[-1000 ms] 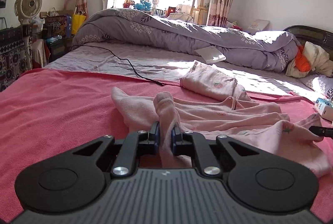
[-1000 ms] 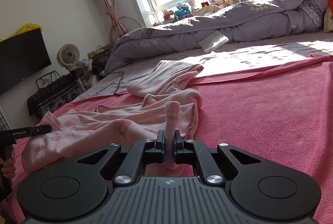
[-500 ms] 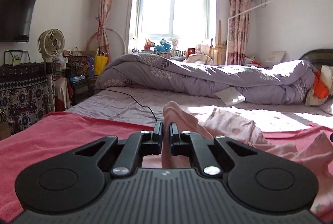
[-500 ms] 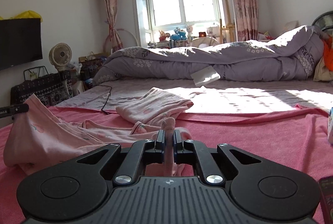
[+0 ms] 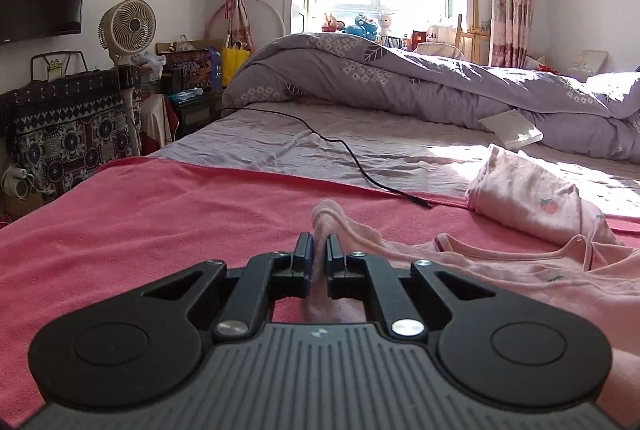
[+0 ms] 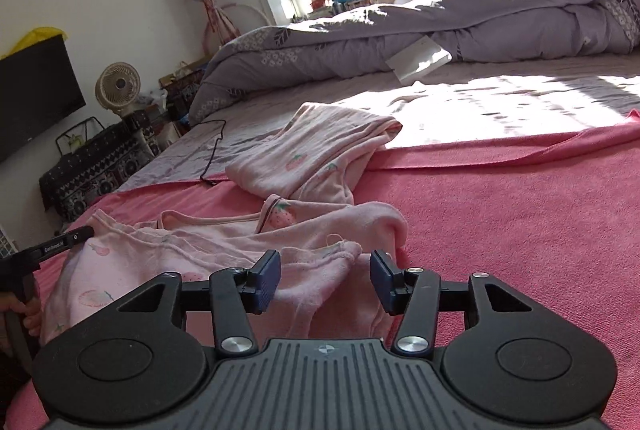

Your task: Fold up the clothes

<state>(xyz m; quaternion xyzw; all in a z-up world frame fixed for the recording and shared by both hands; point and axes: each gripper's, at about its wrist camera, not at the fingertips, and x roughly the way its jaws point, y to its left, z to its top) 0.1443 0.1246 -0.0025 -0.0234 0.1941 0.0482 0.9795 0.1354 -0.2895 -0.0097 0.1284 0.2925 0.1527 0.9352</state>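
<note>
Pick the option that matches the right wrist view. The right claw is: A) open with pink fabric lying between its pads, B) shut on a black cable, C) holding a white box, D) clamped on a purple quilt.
A: the right claw has just been opening; its blue pads stand apart, with the pale pink strawberry-print cotton garment lying loose between them.

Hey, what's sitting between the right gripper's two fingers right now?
In the right wrist view, a bunched edge of the pink garment lies between the right gripper fingers; its jaws have just been opening and no longer press it.
</note>
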